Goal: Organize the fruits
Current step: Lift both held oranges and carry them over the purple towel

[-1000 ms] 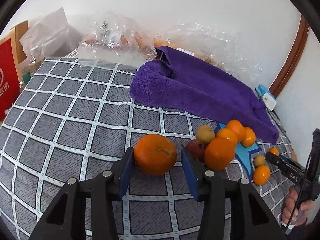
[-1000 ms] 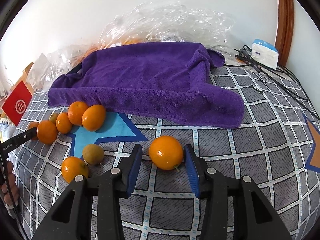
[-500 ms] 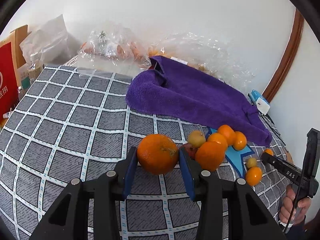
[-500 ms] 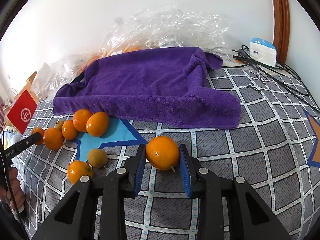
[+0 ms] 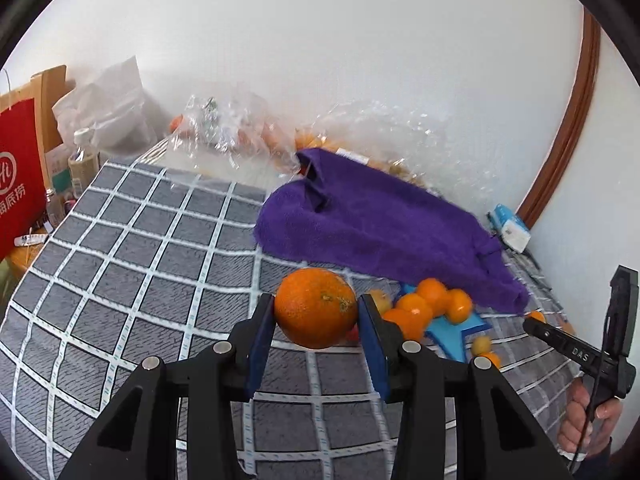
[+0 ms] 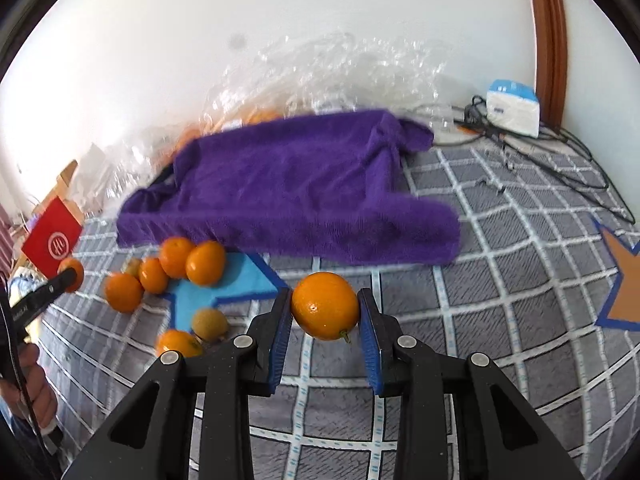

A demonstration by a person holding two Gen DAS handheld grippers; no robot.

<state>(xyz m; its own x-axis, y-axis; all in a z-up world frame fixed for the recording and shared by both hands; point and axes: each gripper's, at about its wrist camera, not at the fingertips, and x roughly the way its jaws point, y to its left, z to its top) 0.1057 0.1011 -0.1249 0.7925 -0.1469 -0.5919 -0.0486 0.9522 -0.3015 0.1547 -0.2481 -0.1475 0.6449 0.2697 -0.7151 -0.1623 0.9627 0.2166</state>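
Observation:
My left gripper (image 5: 316, 316) is shut on a large orange (image 5: 316, 312) and holds it above the checked cloth. My right gripper (image 6: 325, 312) is shut on a smaller orange (image 6: 325, 306), also lifted off the cloth. A cluster of oranges (image 6: 176, 264) lies by the blue star patch (image 6: 224, 288), with a brownish fruit (image 6: 209, 323) and another orange (image 6: 178, 342) nearer me. The same cluster shows in the left wrist view (image 5: 430, 304). A purple towel (image 6: 288, 188) lies behind the fruits.
Clear plastic bags with fruit (image 5: 240, 136) lie along the wall. A red bag (image 5: 18, 176) and bottles (image 5: 82, 164) stand at the left edge. A white-blue box (image 6: 512, 108) and cables (image 6: 560, 152) lie at the back right. An orange star patch (image 6: 624, 280) is on the right.
Both grippers closed on their oranges and lifted them off the cloth. Both views have risen and pulled back from the surface.

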